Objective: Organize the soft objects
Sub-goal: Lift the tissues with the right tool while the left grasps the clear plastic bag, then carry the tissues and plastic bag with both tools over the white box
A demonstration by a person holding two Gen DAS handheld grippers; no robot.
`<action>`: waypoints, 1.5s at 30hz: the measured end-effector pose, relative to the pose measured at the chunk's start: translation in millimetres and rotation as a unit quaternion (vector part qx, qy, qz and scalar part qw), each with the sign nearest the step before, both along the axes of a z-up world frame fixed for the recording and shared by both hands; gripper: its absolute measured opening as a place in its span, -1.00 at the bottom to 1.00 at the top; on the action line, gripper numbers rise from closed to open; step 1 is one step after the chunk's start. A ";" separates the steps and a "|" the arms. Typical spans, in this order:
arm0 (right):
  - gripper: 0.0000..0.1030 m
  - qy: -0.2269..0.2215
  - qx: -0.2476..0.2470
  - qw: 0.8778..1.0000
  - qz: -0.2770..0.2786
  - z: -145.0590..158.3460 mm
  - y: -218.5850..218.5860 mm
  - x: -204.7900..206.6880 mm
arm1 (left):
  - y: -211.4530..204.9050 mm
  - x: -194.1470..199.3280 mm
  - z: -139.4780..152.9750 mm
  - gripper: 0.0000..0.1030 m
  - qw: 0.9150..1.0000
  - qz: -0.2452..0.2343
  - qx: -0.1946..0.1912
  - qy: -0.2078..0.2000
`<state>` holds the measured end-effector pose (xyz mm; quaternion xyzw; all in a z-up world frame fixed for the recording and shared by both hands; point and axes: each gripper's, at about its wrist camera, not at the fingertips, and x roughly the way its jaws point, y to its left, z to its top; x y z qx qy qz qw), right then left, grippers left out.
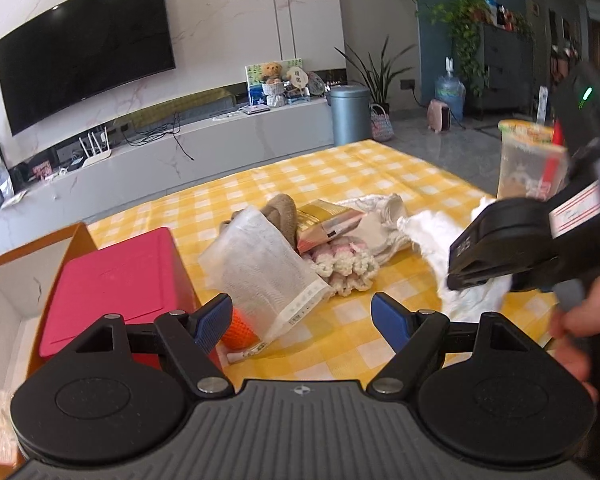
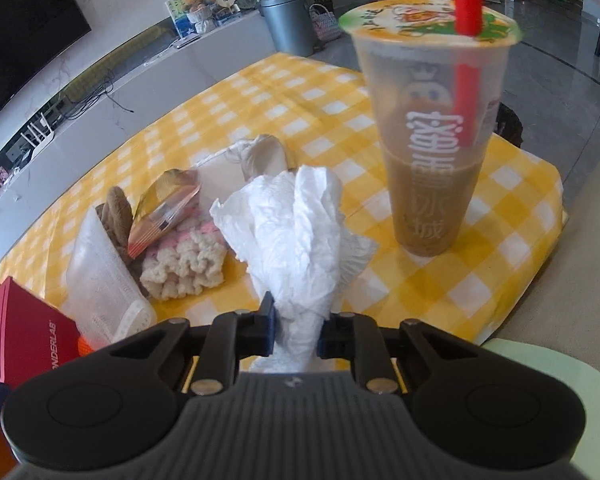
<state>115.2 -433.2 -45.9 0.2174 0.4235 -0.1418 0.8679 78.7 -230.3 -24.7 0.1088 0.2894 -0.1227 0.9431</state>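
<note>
The right gripper has its jaws pinched on a crumpled tissue lifted off the table, light, limp and tearable, best held by its bunched middle; the left gripper gapes empty.

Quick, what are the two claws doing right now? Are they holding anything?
Left claw: open, holding nothing.
Right claw: closed on the white paper towel.
</note>
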 end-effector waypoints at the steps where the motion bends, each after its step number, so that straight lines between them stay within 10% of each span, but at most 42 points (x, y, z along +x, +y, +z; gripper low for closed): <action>1: -0.68 -0.001 0.003 1.000 0.001 -0.8 -0.8 0.5 | -2.6 3.3 -3.0 0.80 1.000 -0.001 0.002 0.001; 22: -0.63 0.002 -0.016 0.999 0.039 -1.6 2.9 3.0 | -30.8 63.3 -65.6 0.79 0.997 0.027 0.072 -0.014; 32: -0.58 0.008 -0.025 0.999 0.038 -2.4 4.3 4.5 | -8.4 47.9 -55.4 -0.88 1.000 0.003 0.019 -0.020; 45: -0.58 0.000 -0.027 0.999 0.044 0.3 7.4 1.5 | 14.1 7.5 14.6 -0.97 0.993 0.004 -0.057 -0.100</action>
